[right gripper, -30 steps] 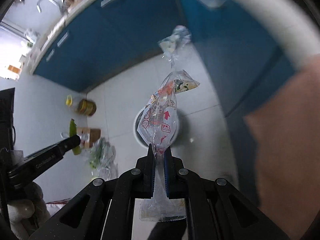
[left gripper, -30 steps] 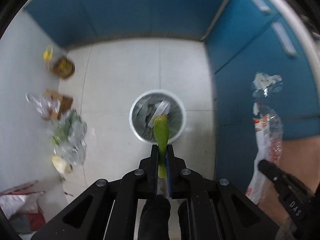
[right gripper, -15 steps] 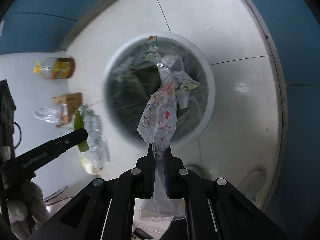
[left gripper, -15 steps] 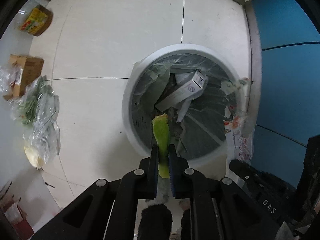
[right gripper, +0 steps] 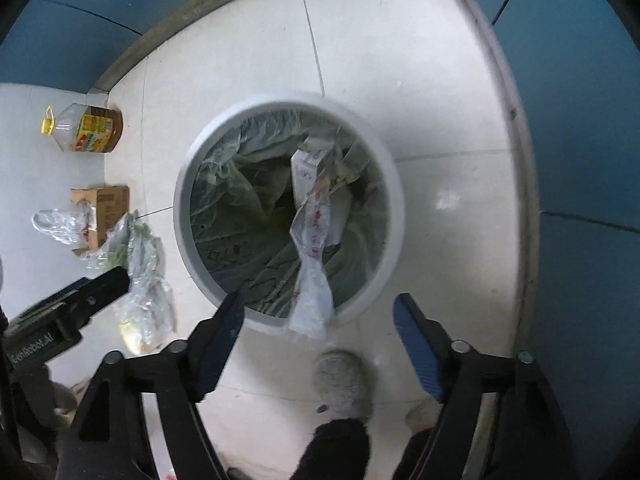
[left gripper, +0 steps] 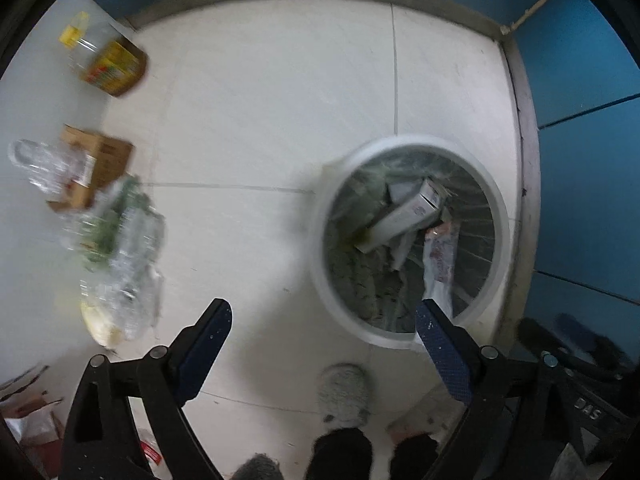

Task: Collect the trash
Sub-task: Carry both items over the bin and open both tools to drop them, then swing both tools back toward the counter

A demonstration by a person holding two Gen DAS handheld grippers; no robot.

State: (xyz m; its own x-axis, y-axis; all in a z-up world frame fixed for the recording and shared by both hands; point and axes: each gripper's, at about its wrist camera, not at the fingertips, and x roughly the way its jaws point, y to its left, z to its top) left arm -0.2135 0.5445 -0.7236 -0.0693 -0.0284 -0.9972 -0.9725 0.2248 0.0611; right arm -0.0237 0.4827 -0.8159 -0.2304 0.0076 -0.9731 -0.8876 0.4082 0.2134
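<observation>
A round white trash bin point(left gripper: 502, 216) lined with a clear bag stands on the tiled floor; it also shows in the right wrist view point(right gripper: 394, 184). It holds a white carton point(left gripper: 404, 216) and crumpled wrappers. A clear printed plastic bag point(right gripper: 314, 248) hangs free over the bin's near rim, and shows in the left wrist view point(left gripper: 440, 256). My left gripper point(left gripper: 322, 322) is open and empty, to the left of the bin. My right gripper point(right gripper: 318, 314) is open and empty just above the bin's near rim. The green peel is not visible.
On the floor to the left lie an oil bottle point(left gripper: 106, 62), a cardboard box point(left gripper: 98, 162), and clear plastic bags with greens point(left gripper: 120, 240). Blue cabinets point(left gripper: 580, 160) stand at the right and back. A grey slipper point(right gripper: 340, 380) is below the grippers.
Both grippers have opened. The green peel has left the left gripper and is gone from view. The printed plastic bag has left the right gripper and drops over the bin's rim.
</observation>
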